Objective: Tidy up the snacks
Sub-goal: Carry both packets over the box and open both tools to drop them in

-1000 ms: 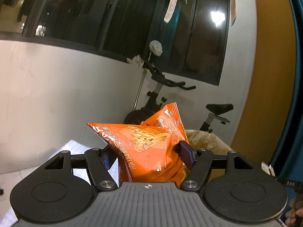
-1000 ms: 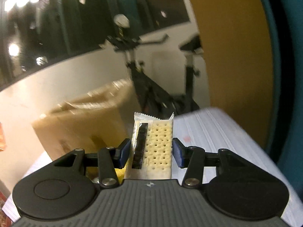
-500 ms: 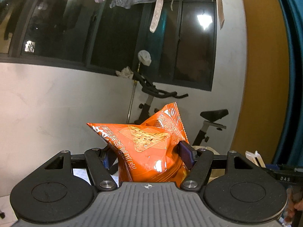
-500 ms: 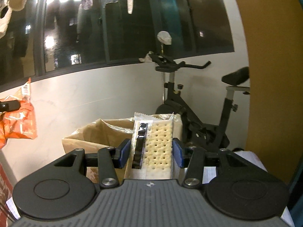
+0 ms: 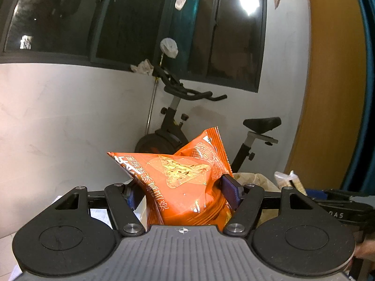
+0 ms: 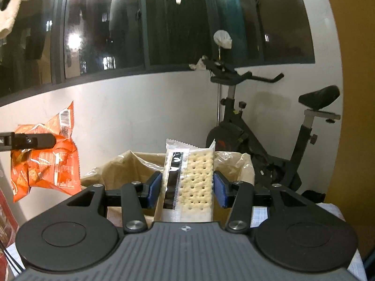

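Note:
My left gripper (image 5: 180, 193) is shut on an orange chip bag (image 5: 182, 180) and holds it up in the air. The same bag (image 6: 46, 159) shows at the left of the right wrist view, clamped by the left gripper's fingers (image 6: 30, 140). My right gripper (image 6: 187, 187) is shut on a clear pack of crackers (image 6: 192, 182), held upright above a cardboard box lined with plastic (image 6: 121, 168). The box rim also shows in the left wrist view (image 5: 255, 180), and the cracker pack (image 5: 289, 180) with the right gripper at the right edge.
A black exercise bike (image 6: 269, 128) stands behind the box against the white wall. A white cloth-covered table (image 6: 328, 213) lies under the grippers. An orange wall or door (image 5: 328, 93) is on the right. Laundry hangs above the dark windows.
Both grippers have lifted and tilted up with their snacks still held. The right gripper has swung to face the box, and the left gripper with the chip bag has come closer to it.

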The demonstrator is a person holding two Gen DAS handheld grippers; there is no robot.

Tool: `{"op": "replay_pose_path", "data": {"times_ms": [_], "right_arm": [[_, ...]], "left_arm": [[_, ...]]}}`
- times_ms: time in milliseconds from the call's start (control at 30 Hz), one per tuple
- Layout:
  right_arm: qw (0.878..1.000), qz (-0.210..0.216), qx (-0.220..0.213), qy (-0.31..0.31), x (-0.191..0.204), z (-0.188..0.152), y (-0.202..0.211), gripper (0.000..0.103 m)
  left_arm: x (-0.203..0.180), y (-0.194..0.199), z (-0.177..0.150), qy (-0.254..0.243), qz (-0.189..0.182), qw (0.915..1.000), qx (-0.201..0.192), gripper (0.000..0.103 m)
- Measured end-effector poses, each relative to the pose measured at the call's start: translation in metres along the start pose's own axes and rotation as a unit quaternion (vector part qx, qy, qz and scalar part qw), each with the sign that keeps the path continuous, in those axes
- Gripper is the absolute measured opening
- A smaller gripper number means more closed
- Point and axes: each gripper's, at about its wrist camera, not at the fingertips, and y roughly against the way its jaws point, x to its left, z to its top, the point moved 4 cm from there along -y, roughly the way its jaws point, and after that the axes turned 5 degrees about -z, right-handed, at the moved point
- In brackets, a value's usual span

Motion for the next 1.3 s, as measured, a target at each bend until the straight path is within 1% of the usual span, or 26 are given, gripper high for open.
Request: {"op": "replay_pose_path", "data": {"times_ms": [133,233,367,500,600,667,700,767,900,967,1000,1100,1233,1300], "right_arm": [[0.999,0.001,0.026,-0.023,-0.007,0.007,-0.032,0.05],[0.998,0.0,0.05,-0.037,-0.012,0.009,-0.053,0.05],[0.995,-0.01,0.083,-0.045,-0.019,0.005,-0.075,0.05],[0.992,-0.022,0.113,-0.056,-0.024,-0.003,-0.087,0.05],[0.989,-0.029,0.132,-0.055,-0.023,-0.01,-0.093,0.05],[0.988,-0.036,0.139,-0.05,-0.022,-0.012,-0.095,0.05],[0.988,-0.038,0.141,-0.049,-0.021,-0.013,-0.096,0.05],[0.987,-0.043,0.147,-0.047,-0.021,-0.014,-0.097,0.05],[0.986,-0.045,0.152,-0.045,-0.019,-0.014,-0.097,0.051],[0.986,-0.046,0.155,-0.042,-0.019,-0.014,-0.097,0.052],[0.986,-0.044,0.155,-0.042,-0.019,-0.014,-0.097,0.054],[0.986,-0.041,0.154,-0.049,-0.019,-0.012,-0.095,0.066],[0.987,-0.038,0.146,-0.057,-0.019,-0.011,-0.084,0.067],[0.988,-0.036,0.132,-0.065,-0.02,-0.01,-0.071,0.067]], "left_arm": [[-0.002,-0.029,0.009,-0.006,-0.005,0.9999,0.013,0.071],[-0.003,-0.049,0.01,-0.021,-0.012,0.9993,0.028,0.071],[-0.004,-0.083,0.003,-0.039,-0.012,0.9964,0.074,0.071],[-0.001,-0.108,-0.005,-0.041,-0.019,0.9929,0.11,0.072],[0.004,-0.12,-0.012,-0.031,-0.023,0.9898,0.137,0.073],[0.01,-0.127,-0.018,-0.01,-0.025,0.9873,0.157,0.076],[0.013,-0.129,-0.021,0.003,-0.027,0.9858,0.166,0.079],[0.02,-0.132,-0.024,0.022,-0.028,0.9838,0.176,0.08],[0.027,-0.132,-0.023,0.024,-0.017,0.9848,0.171,0.08],[0.031,-0.126,-0.023,0.024,-0.014,0.9858,0.166,0.08],[0.031,-0.124,-0.02,0.024,-0.014,0.9862,0.163,0.08],[0.027,-0.114,-0.016,0.012,-0.01,0.9884,0.151,0.08],[0.029,-0.088,-0.014,-0.007,-0.001,0.9915,0.13,0.08],[0.031,-0.072,-0.014,-0.012,0.002,0.9928,0.119,0.08]]}}
